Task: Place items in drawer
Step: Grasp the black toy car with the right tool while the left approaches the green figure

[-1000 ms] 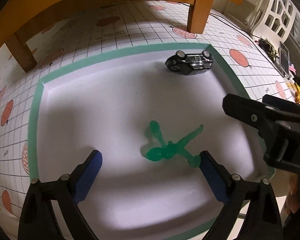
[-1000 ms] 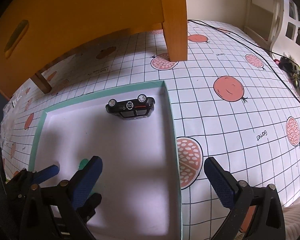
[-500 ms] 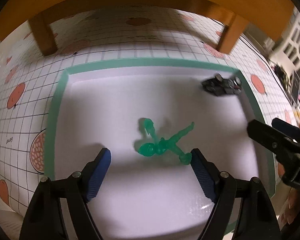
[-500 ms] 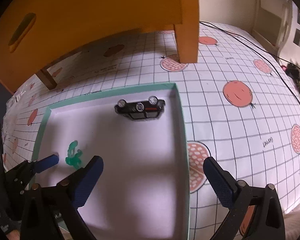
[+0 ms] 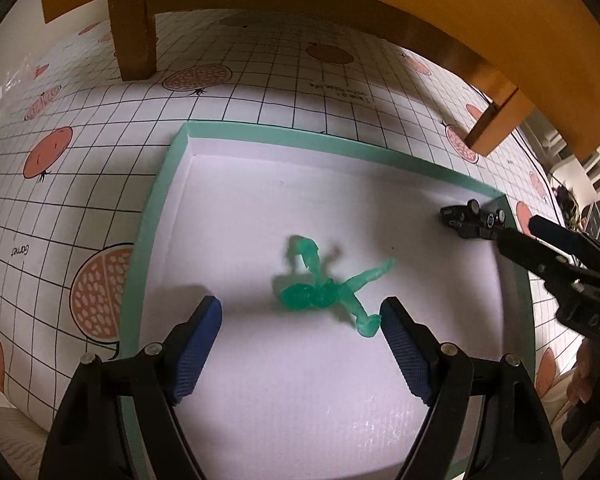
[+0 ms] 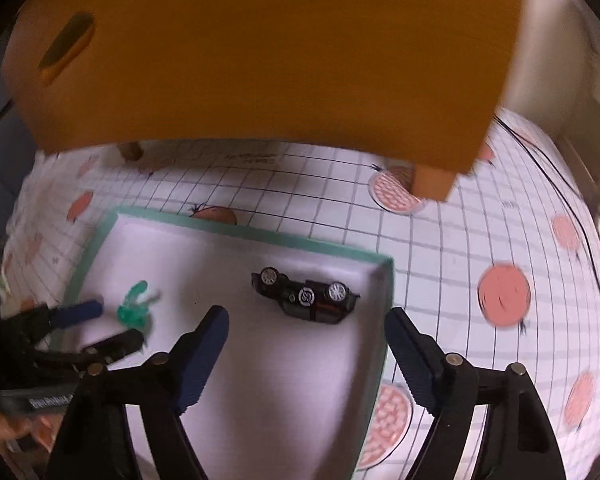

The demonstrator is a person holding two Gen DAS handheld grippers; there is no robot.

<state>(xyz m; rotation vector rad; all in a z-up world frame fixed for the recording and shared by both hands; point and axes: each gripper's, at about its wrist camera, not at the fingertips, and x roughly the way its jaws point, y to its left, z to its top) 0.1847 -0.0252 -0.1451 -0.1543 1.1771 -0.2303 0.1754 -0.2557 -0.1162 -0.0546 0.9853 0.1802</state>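
A shallow white drawer with a green rim (image 5: 156,184) (image 6: 300,242) lies on a patterned mat. In it lie a translucent green figure (image 5: 320,292) (image 6: 134,312) and a black toy car (image 5: 470,222) (image 6: 304,296), tipped on its side near the right corner. My left gripper (image 5: 300,314) hovers open over the drawer, the figure just beyond its blue pads and touching neither. It also shows at the left of the right wrist view (image 6: 100,328). My right gripper (image 6: 307,320) (image 5: 540,248) is open and closing, with the car just ahead of its tips and nothing pressed between the pads.
An orange wooden stool (image 6: 260,52) (image 5: 420,8) stands over the far side of the mat, its legs (image 5: 134,36) (image 6: 432,184) just past the drawer. A black cable (image 6: 560,184) runs along the right. A hand (image 5: 588,372) holds the right gripper.
Both grippers rolled and shifted over the drawer, and their jaws narrowed a little. The car now sits centred ahead of the right gripper. Figure and car have not moved.
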